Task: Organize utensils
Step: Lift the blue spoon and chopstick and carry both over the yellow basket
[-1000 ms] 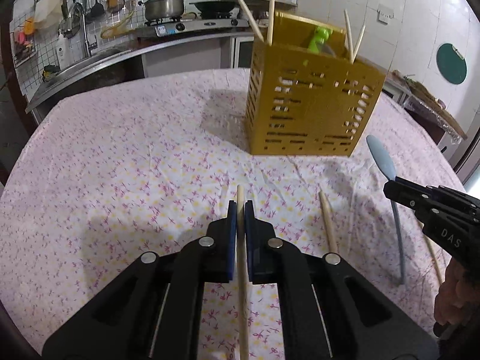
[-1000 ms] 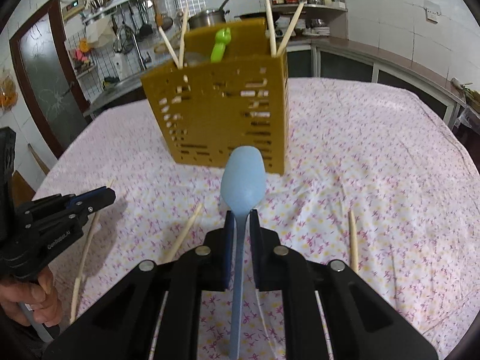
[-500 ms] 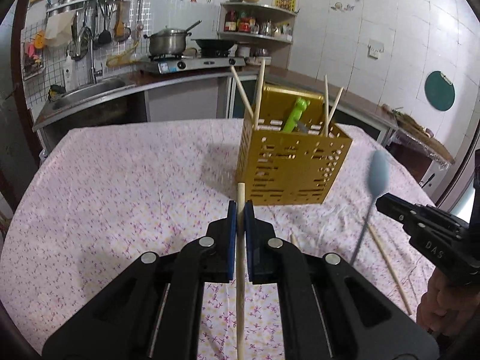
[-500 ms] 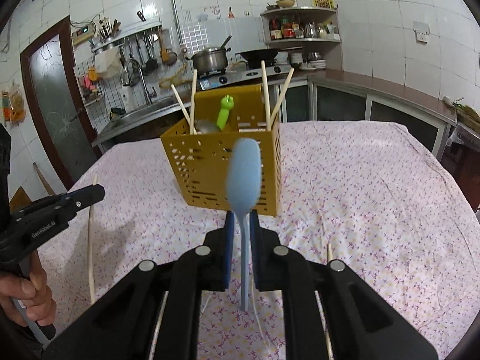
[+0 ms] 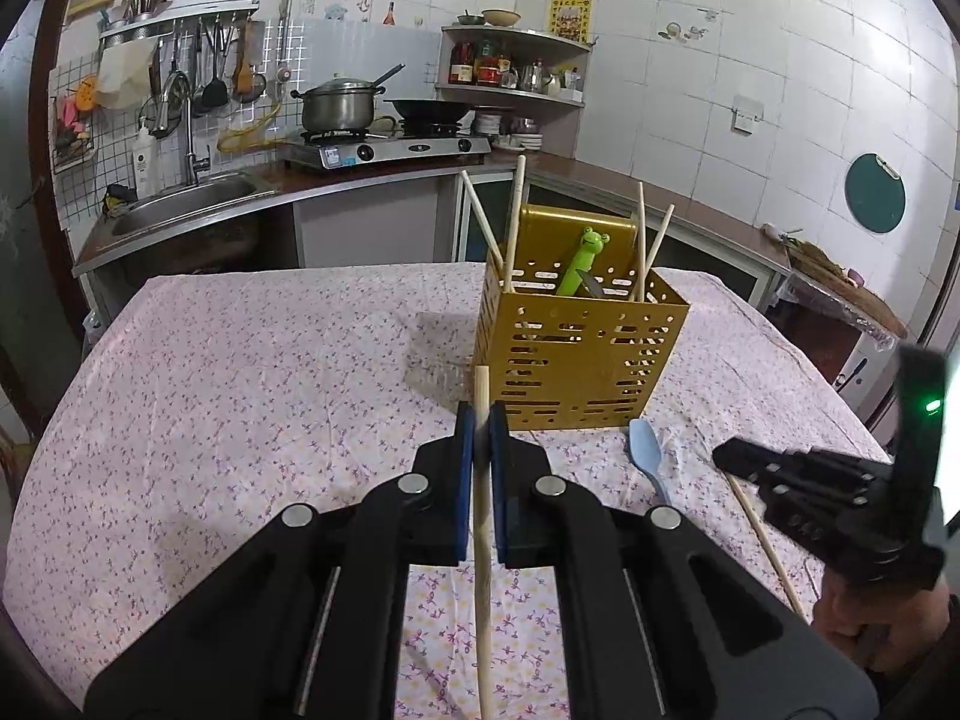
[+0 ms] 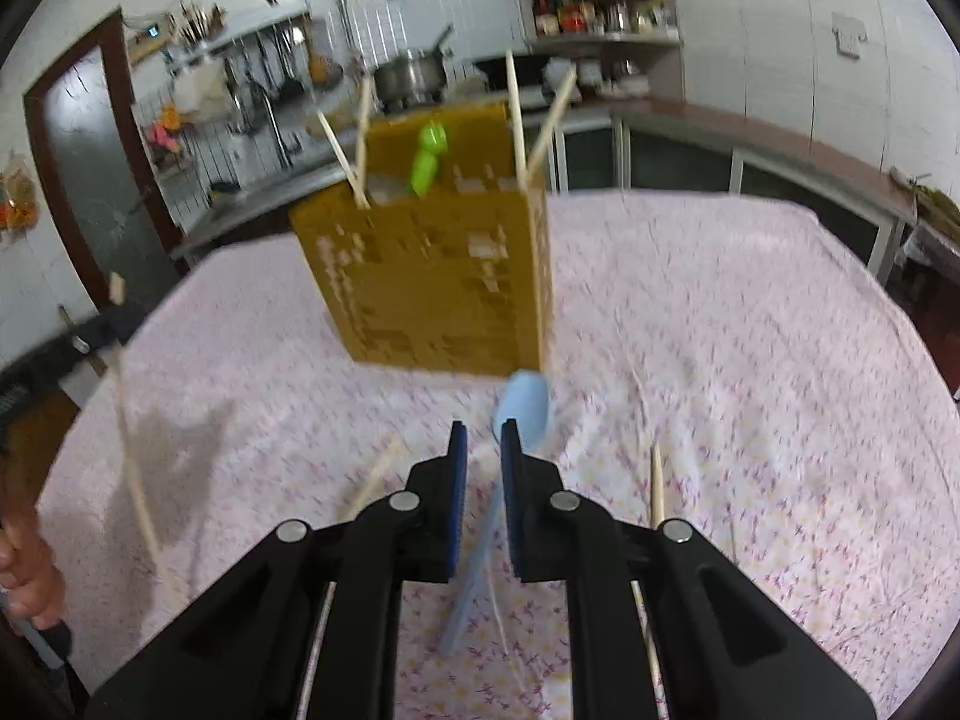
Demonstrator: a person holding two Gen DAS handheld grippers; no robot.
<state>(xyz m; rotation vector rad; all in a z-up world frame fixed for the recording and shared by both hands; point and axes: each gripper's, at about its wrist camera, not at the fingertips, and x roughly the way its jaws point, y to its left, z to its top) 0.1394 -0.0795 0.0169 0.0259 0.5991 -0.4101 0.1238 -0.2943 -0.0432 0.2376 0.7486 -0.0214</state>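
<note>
My left gripper (image 5: 480,414) is shut on a wooden chopstick (image 5: 483,600) and holds it above the table, in front of the yellow perforated utensil holder (image 5: 576,360). Several chopsticks and a green frog-topped utensil (image 5: 585,258) stand in the holder. A light blue spoon (image 5: 645,450) lies on the floral cloth at the holder's near corner. My right gripper (image 5: 723,456) hovers just right of the spoon. In the blurred right wrist view, the right gripper (image 6: 483,432) shows a narrow gap between its pads, with the spoon (image 6: 522,408) lying below them, not pinched.
Loose chopsticks lie on the cloth: one (image 5: 762,534) under the right gripper, two more (image 6: 657,480) (image 6: 375,480) either side of the right fingers. A person's hand (image 6: 24,576) holds the left gripper. Kitchen counter, sink and stove stand behind the table.
My left gripper rose with the chopstick in it. The blue spoon, held upright in the right gripper before, has slipped out and now lies on the cloth by the holder.
</note>
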